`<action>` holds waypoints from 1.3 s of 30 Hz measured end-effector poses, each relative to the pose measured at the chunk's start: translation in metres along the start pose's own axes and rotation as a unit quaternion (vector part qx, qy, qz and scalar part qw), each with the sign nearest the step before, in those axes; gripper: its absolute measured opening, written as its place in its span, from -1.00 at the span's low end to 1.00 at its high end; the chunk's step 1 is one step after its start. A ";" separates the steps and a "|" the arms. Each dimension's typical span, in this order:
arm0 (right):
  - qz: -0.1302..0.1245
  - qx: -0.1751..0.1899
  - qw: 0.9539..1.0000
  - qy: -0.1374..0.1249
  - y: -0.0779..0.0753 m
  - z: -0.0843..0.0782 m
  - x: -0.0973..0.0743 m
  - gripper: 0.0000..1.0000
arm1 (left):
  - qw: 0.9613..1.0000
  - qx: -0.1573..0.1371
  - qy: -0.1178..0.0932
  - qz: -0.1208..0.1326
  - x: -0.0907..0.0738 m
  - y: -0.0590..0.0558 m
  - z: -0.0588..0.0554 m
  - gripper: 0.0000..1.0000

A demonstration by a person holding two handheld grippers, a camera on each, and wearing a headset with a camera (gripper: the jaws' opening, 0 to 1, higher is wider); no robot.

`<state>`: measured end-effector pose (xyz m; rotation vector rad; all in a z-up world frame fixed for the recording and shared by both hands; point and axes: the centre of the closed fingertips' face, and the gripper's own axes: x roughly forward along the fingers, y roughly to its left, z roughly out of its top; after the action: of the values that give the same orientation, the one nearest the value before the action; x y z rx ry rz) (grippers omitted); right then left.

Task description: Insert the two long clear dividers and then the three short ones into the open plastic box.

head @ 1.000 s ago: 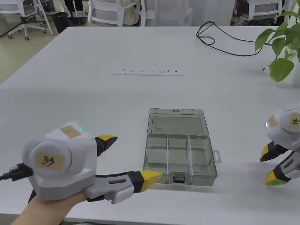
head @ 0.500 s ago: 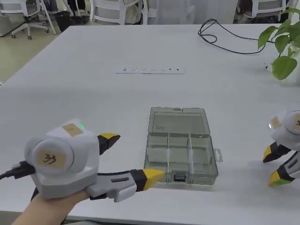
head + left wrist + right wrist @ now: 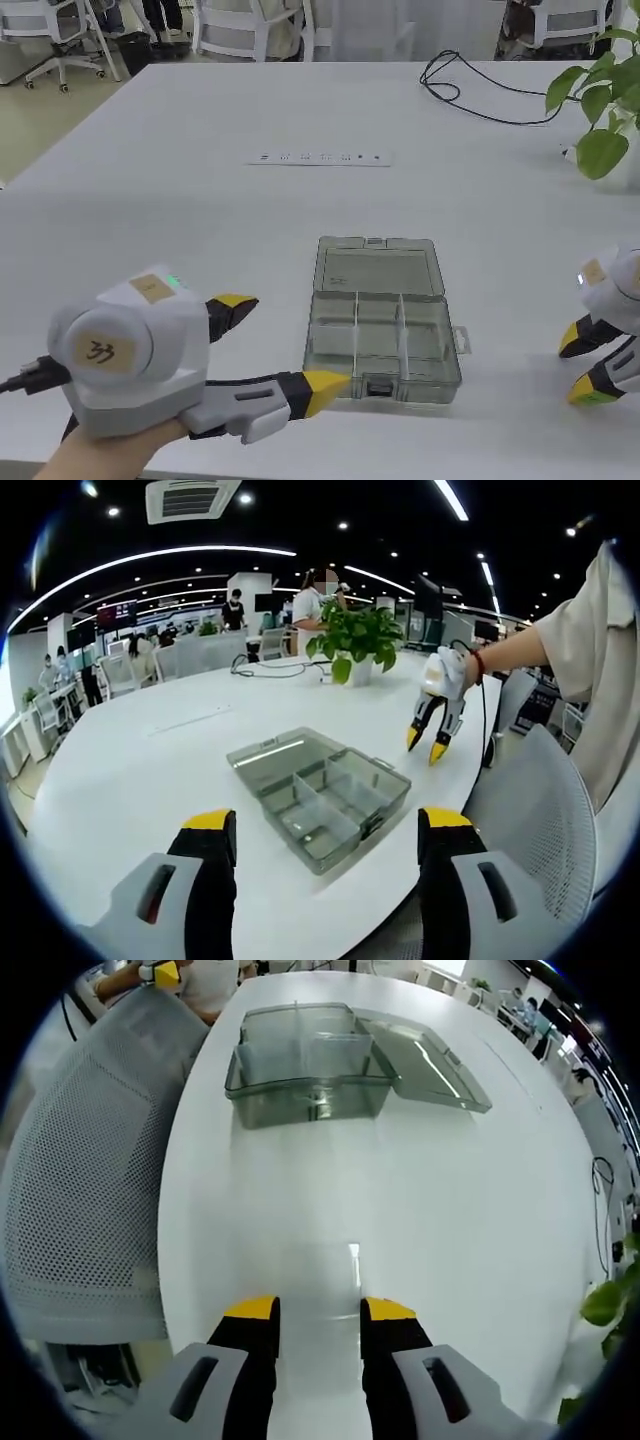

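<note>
The clear plastic box point(image 3: 385, 340) lies open on the white table, its lid point(image 3: 378, 268) folded back flat behind it. Clear dividers point(image 3: 402, 322) stand inside and split it into several compartments. My left gripper point(image 3: 280, 345) hovers open just left of the box's front corner, nothing between its yellow tips. In the left gripper view the box point(image 3: 320, 790) sits ahead of the left gripper point(image 3: 325, 825). My right gripper point(image 3: 582, 366) is open and empty, well to the right of the box. The box point(image 3: 305, 1065) lies far ahead of the right gripper point(image 3: 318, 1310) in its own view.
A white power strip point(image 3: 318, 157) lies farther back on the table, with a black cable point(image 3: 470, 85) and a potted plant point(image 3: 600, 100) at the back right. The table's front edge runs close below both grippers. A mesh chair point(image 3: 90, 1160) stands beside that edge.
The head view has shifted slightly. Both grippers stay open in about the same places beside the box, and the box has not moved.
</note>
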<state>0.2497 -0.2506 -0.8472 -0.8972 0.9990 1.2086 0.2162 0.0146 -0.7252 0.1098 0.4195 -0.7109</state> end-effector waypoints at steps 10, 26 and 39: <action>-0.034 0.016 0.999 -0.033 0.000 0.009 -0.003 -0.35 | 1.000 0.001 0.001 -0.005 0.000 -0.003 0.000 0.44; -0.130 -0.023 0.985 -0.113 -0.013 0.069 -0.046 -0.35 | 0.999 -0.019 -0.020 -0.031 0.009 -0.014 0.007 0.25; -0.147 -0.090 0.970 -0.169 -0.004 0.129 -0.051 -0.35 | 0.995 -0.075 -0.034 -0.064 0.017 -0.029 0.014 0.00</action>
<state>0.2668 -0.1462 -0.7576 -0.9063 0.4692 1.1590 0.2140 -0.0209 -0.7185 -0.0836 0.4167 -0.8041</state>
